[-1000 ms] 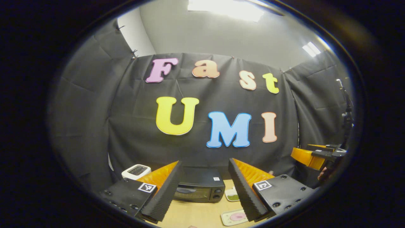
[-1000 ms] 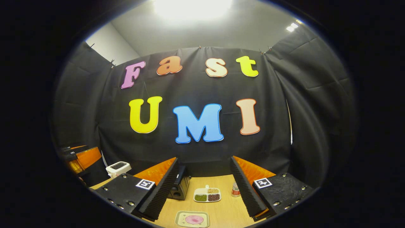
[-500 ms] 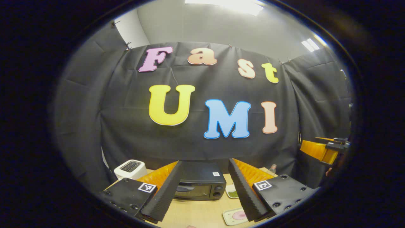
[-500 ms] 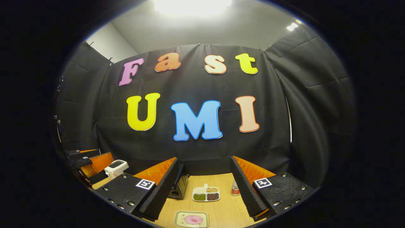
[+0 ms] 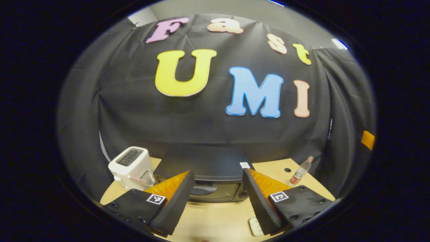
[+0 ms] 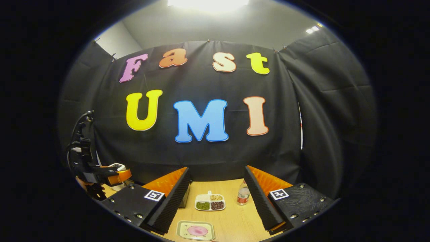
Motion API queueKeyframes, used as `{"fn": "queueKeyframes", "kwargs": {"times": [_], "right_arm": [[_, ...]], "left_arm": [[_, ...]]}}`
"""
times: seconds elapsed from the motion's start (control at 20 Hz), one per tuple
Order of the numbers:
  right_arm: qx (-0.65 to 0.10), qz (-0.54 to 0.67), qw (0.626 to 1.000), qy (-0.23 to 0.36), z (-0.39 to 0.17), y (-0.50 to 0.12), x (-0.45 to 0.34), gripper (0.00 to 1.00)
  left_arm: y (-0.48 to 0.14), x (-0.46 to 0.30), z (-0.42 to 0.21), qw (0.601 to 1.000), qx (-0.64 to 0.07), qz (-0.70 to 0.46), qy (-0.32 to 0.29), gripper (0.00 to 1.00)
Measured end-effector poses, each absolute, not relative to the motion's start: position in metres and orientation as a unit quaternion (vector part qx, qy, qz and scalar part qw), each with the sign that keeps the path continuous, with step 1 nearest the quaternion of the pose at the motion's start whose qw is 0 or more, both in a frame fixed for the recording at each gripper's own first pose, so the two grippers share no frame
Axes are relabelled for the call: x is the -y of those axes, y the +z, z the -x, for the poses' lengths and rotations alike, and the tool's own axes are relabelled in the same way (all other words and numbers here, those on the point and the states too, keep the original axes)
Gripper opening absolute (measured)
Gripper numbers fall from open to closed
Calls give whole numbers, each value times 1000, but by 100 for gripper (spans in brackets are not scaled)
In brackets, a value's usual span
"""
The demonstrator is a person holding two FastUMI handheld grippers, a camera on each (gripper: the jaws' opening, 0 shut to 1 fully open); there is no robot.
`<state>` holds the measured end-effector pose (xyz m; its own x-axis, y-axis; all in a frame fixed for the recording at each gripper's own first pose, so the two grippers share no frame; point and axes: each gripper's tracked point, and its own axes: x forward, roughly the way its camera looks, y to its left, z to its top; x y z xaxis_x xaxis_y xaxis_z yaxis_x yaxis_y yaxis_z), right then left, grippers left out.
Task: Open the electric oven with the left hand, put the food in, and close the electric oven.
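Black electric oven (image 5: 208, 168) stands shut at the back of the desk (image 5: 215, 218), its handle (image 5: 203, 190) not yet touched by the left gripper (image 5: 216, 198), fingers wide; the pink food (image 6: 197, 230) waits on its tray before the right gripper (image 6: 216, 198), also wide and empty.

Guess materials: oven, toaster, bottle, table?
Electric oven: looks like black painted metal, matte top, with a darker, glassy door panel. Toaster: white, smooth shell, probably plastic. Bottle: clear, see-through body, likely plastic. Table: pale wood-grain surface, flat sheen; laminate or veneer, cannot tell which.
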<state>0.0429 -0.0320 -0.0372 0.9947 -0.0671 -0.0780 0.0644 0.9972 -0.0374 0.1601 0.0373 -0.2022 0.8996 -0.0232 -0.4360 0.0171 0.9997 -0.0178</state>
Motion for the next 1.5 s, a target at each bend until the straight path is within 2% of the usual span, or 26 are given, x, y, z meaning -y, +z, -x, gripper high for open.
{"fn": "queueKeyframes", "kwargs": {"times": [0.1,0.4,0.65,0.7,0.75,0.85,1.0,1.15,1.2,1.25,1.3,1.35,1.4,1.5], "right_arm": [[-50,20,998,-45,-45,-44,39,98],[-77,15,994,-72,-46,-61,50,98],[-84,5,993,-89,-45,-66,57,98],[-84,6,992,-91,-45,-67,59,98],[-84,6,992,-92,-44,-68,59,98],[-85,4,992,-90,-44,-69,57,98],[-83,0,993,-82,-44,-67,52,98],[-79,4,995,-68,-42,-66,44,98],[-80,6,995,-64,-41,-66,42,98],[-81,7,995,-61,-38,-67,40,98],[-82,8,995,-58,-37,-66,39,98],[-84,9,995,-56,-35,-67,38,98],[-85,10,995,-55,-33,-68,38,98],[-91,12,994,-51,-29,-73,36,98]], "left_arm": [[-231,-55,-180,971,-239,-21,-2,100],[-305,-68,-217,956,-291,-33,-2,97],[-333,-77,-232,951,-306,-43,6,100],[-333,-76,-229,950,-306,-53,4,96],[-332,-77,-229,952,-300,-61,2,100],[-334,-75,-225,952,-302,-50,5,97],[-333,-75,-209,951,-306,-55,3,100],[-337,-73,-189,950,-307,-58,7,100],[-338,-73,-184,950,-308,-60,8,97],[-340,-72,-176,949,-309,-62,10,100],[-343,-72,-169,948,-311,-64,11,96],[-346,-71,-163,947,-313,-65,13,100],[-350,-71,-156,947,-315,-67,14,96],[-356,-71,-141,945,-319,-72,13,96]]}}
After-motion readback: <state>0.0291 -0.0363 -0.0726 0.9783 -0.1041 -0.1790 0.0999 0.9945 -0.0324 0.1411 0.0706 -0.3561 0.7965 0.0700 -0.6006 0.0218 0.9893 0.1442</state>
